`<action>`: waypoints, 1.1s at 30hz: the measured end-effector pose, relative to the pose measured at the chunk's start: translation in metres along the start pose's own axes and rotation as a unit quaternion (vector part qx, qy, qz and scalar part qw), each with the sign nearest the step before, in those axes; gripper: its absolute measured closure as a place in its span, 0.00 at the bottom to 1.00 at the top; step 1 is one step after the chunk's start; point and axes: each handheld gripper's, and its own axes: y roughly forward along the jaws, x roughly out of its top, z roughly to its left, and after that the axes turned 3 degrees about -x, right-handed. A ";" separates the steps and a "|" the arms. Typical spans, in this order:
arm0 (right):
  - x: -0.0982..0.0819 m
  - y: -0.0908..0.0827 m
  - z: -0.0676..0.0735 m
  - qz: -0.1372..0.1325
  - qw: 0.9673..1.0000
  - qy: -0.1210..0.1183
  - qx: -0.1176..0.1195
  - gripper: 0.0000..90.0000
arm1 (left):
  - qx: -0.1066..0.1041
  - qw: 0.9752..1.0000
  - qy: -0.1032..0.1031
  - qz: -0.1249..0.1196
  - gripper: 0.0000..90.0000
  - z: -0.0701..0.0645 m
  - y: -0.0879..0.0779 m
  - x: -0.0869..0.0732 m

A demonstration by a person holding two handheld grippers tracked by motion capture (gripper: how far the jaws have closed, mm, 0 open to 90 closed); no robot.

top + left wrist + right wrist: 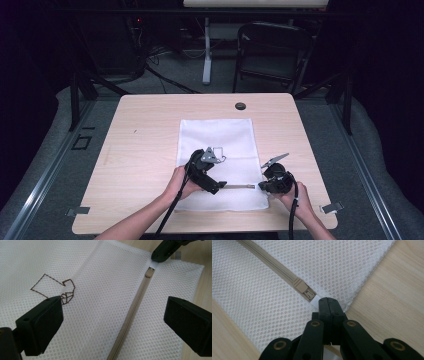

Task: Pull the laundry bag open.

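One white mesh bag, beige zipper

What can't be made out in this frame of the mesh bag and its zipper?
- Zipper pull tab: right gripper view, its end hidden inside the shut right claw.
- Zipper near end: left gripper view, cut off by the bottom edge.
- Mesh bag contents: too flat and pale in the high view.

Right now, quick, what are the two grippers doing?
Left gripper: open, fingers either side of the zipper, holding nothing.
Right gripper: shut on the white tab at the zipper's end.
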 end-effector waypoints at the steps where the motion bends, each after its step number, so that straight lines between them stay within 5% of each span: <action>1: 0.001 -0.002 -0.002 0.017 1.000 -0.019 0.000 1.00 | -0.002 1.000 0.002 0.000 0.05 -0.001 0.001 0.001; 3: 0.000 0.001 -0.001 -0.003 1.000 0.000 0.005 1.00 | -0.005 1.000 0.004 -0.002 0.09 -0.003 0.003 0.001; 5: 0.000 0.000 -0.003 0.007 1.000 -0.011 0.006 1.00 | -0.008 1.000 0.010 -0.001 0.11 -0.005 0.006 0.002; 6: -0.001 0.002 -0.001 -0.012 1.000 0.000 0.009 1.00 | -0.009 1.000 0.011 -0.002 0.12 -0.006 0.009 0.003; 9: 0.000 0.000 -0.005 0.006 1.000 -0.014 0.012 1.00 | -0.014 1.000 0.015 -0.002 0.16 -0.008 0.014 0.005; 15: -0.002 0.002 -0.008 -0.005 1.000 0.009 0.026 1.00 | -0.026 0.999 0.022 0.001 0.17 -0.010 0.027 0.010; 19: 0.000 0.002 -0.004 -0.002 1.000 -0.011 0.023 1.00 | -0.035 0.999 0.029 0.004 0.19 -0.011 0.037 0.013; 33: 0.001 0.002 0.000 -0.001 1.000 -0.024 0.013 1.00 | -0.075 0.995 0.064 0.009 0.54 -0.022 0.070 0.025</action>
